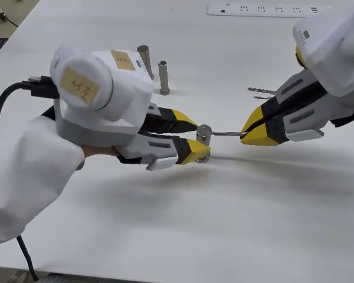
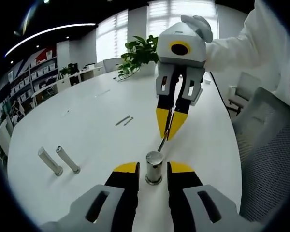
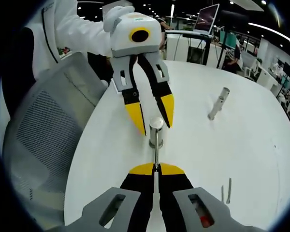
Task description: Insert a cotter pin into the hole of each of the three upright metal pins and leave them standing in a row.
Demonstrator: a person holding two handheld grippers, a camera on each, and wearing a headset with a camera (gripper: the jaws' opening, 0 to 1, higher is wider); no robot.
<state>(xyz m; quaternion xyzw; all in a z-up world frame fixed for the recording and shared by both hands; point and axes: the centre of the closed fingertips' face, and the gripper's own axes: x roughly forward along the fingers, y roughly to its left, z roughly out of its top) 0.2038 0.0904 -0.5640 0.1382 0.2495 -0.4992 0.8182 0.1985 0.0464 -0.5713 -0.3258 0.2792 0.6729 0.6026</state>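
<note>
A short upright metal pin [image 1: 203,134] [image 2: 154,166] [image 3: 156,124] stands on the white table. My left gripper [image 1: 198,138] [image 2: 154,168] [image 3: 154,126] is open, its yellow jaws flanking the pin with small gaps either side. My right gripper [image 1: 246,134] [image 2: 168,135] [image 3: 156,167] is shut on a thin cotter pin [image 1: 227,134] [image 2: 162,144] [image 3: 156,150]. It lies level, and its free end reaches the top of the metal pin. Two more upright metal pins [image 1: 145,59] [image 1: 163,76] [image 2: 50,161] [image 2: 67,159] stand close together farther back.
Spare cotter pins [image 1: 261,91] [image 2: 124,120] [image 3: 226,189] lie on the table behind the right gripper. A white power strip [image 1: 265,9] sits at the far edge. A black cable [image 1: 6,97] trails off the left gripper. A mesh chair [image 3: 38,140] stands beside the table.
</note>
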